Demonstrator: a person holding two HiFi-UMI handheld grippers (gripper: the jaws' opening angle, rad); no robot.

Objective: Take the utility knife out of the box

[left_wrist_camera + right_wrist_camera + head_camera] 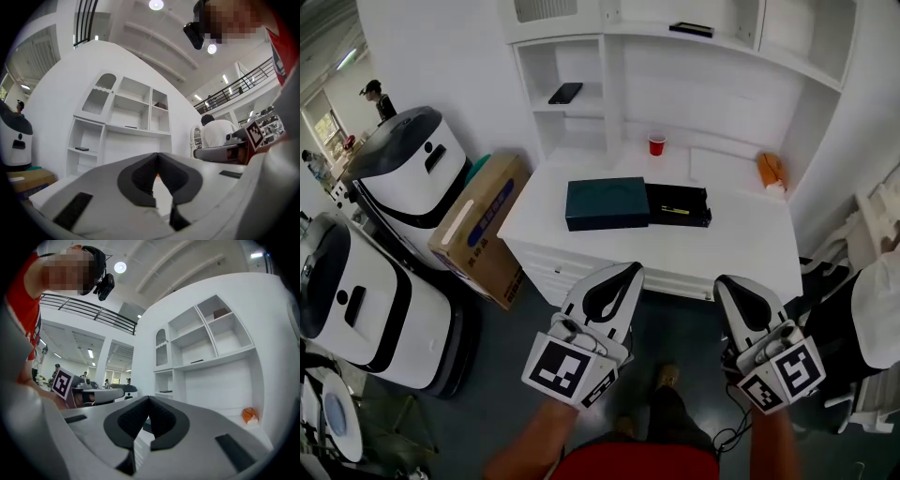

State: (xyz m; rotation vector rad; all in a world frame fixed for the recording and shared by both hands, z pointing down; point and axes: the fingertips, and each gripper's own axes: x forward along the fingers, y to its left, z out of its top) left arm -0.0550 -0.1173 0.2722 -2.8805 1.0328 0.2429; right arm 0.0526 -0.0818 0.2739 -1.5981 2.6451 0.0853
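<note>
White desk (741,239) was seen well beyond the left gripper (623,273) and right gripper (732,284), jaws pressed together and empty; the utility knife (675,210) in the box (607,203) was judged light, rigid, best pinched mid-handle.

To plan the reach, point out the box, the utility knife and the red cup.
box (607,203), head view, middle of its dark top.
utility knife (675,210), head view, its yellow body.
red cup (656,145), head view, its side wall.

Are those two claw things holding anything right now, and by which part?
Nothing is held. The left gripper and right gripper are both shut and empty; the utility knife lies in the open box on the desk.
</note>
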